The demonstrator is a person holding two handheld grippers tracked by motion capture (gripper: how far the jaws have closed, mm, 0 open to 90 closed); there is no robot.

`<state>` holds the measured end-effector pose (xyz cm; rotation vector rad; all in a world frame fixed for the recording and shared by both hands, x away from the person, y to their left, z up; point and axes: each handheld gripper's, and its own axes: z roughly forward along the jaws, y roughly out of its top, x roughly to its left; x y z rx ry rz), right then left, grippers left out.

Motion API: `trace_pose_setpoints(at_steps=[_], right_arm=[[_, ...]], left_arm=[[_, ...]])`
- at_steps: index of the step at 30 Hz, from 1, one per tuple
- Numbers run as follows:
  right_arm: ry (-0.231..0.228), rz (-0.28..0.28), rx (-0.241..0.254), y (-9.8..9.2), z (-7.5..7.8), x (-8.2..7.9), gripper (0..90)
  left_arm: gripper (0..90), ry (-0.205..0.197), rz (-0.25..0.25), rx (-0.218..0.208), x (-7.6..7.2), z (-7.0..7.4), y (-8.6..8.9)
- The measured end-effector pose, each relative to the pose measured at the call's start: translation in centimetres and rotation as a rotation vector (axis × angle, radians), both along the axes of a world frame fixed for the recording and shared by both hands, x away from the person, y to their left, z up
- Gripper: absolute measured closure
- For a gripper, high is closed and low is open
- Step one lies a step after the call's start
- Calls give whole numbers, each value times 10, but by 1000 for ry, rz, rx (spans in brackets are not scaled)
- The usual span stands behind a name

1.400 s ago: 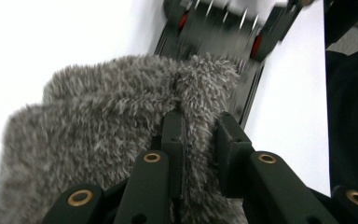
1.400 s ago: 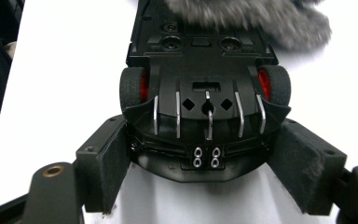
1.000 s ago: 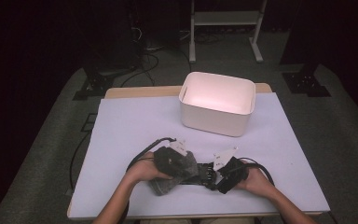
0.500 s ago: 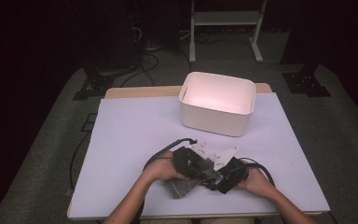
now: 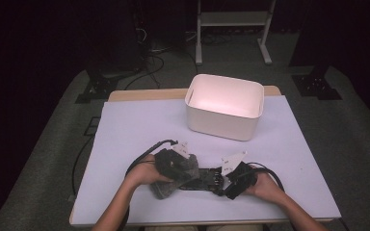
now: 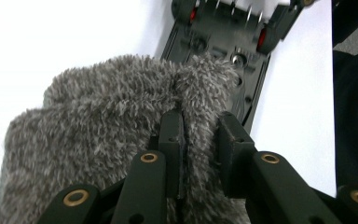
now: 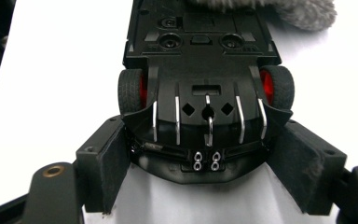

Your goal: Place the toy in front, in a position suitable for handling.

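Note:
A black toy car (image 5: 206,179) with red wheels lies upside down on the table near the front edge. My right gripper (image 5: 225,185) is shut on one end of the car (image 7: 200,42), its two pads pressing on the sides in the right gripper view (image 7: 204,140). My left gripper (image 5: 176,168) pinches a fluffy grey cloth (image 5: 166,186). In the left gripper view the jaws (image 6: 200,126) squeeze a fold of the cloth (image 6: 98,116), which rests over the near part of the car's underside (image 6: 233,42). An edge of the cloth (image 7: 303,14) covers the car's far end.
A white bin (image 5: 224,127) stands open and upright behind the hands, at the middle back of the table. A pale sheet (image 5: 135,130) covers the tabletop. Black cables loop out from both grippers beside the hands. Dark floor and stands surround the table.
My left gripper carried the cloth to the right over the car, then drew it back to the left. The right gripper and the car stayed put.

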<state>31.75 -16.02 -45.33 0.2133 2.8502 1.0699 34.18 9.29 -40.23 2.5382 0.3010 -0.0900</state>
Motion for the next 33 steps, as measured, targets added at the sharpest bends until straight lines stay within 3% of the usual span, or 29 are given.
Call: trace_pose_setpoints(at_steps=[3, 6, 10, 15, 21, 26, 31, 33], right_arm=[[-10, 5, -3, -6, 2, 1, 233], [15, -12, -2, -16, 0, 5, 231], [54, -22, 19, -18, -1, 9, 226], [92, -61, 9, -20, 2, 10, 193], [163, -105, 48, -31, 14, 10, 177], [192, -127, 99, -29, 23, 14, 178], [230, -121, 111, -16, 26, 26, 180], [243, -114, 88, -11, 25, 30, 180]], left_arm=[[736, 1, 17, 16, 0, -1, 8], [735, 20, 19, -21, 1, -1, 11], [736, 46, -11, -55, 0, -5, 1], [735, 40, -48, -36, -6, -7, -10], [736, 30, -74, -18, -11, -5, -17], [739, 17, -88, -9, -13, -4, -20], [741, 14, -87, -8, -14, -5, -20], [743, 14, -88, -12, -13, -5, -19]])
